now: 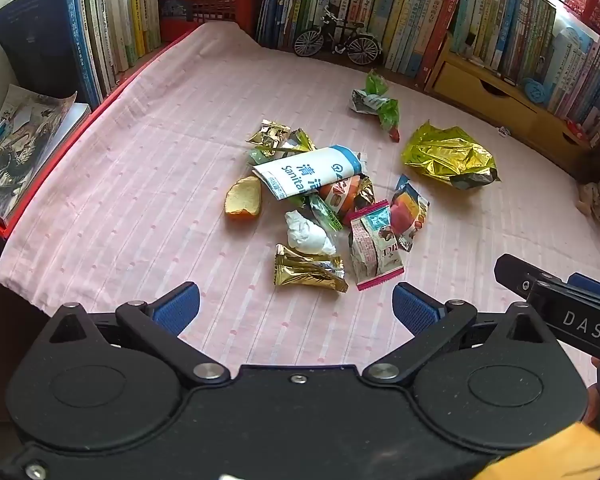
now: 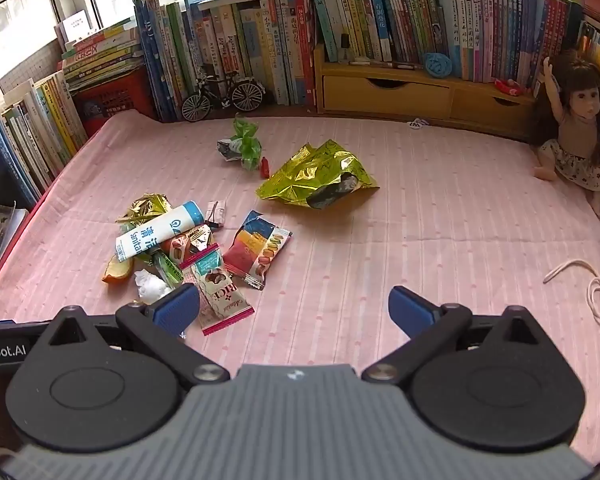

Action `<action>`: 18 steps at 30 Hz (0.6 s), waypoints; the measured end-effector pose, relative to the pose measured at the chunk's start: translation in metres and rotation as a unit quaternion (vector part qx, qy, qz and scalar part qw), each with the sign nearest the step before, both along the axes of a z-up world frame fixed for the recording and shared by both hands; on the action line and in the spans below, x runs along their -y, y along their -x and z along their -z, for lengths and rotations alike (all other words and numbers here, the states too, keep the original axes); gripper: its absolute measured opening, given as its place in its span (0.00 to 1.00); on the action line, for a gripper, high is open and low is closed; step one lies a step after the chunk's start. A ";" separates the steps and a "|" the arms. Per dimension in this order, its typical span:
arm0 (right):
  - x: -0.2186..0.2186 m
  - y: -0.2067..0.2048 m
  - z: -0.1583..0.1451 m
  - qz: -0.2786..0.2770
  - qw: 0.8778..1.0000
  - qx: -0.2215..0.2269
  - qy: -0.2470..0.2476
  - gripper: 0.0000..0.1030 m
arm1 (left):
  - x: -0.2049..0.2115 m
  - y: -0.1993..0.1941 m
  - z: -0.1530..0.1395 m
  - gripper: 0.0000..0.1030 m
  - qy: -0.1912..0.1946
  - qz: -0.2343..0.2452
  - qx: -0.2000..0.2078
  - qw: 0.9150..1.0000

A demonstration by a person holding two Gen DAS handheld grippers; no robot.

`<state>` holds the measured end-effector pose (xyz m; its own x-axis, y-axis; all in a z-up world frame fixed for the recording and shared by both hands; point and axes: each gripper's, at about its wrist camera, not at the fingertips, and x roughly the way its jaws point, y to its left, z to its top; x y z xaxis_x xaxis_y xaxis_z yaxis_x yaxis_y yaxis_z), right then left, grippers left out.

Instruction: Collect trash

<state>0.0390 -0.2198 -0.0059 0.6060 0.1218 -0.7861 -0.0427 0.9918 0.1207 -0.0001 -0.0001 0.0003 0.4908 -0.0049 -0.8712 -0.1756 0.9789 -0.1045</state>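
Left wrist view: both grippers, left gripper (image 1: 296, 308) and right gripper (image 2: 294, 310), gape wide and empty, so overlapping wrappers (image 1: 320, 208) risk multi-grab or slipping.

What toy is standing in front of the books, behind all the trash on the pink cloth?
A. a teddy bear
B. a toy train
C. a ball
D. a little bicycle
D: a little bicycle with two spoked wheels stands upright against the row of books, behind the wrappers on the pink cloth.
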 end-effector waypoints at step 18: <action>0.002 0.003 -0.015 0.009 0.999 0.034 0.005 1.00 | 0.004 0.002 -0.008 0.96 -0.019 0.015 0.019 1.000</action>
<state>0.0355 -0.2218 0.0093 0.6604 0.1021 -0.7439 -0.0326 0.9937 0.1074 -0.0022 -0.0042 0.0084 0.5244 0.0126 -0.8514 -0.1434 0.9869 -0.0737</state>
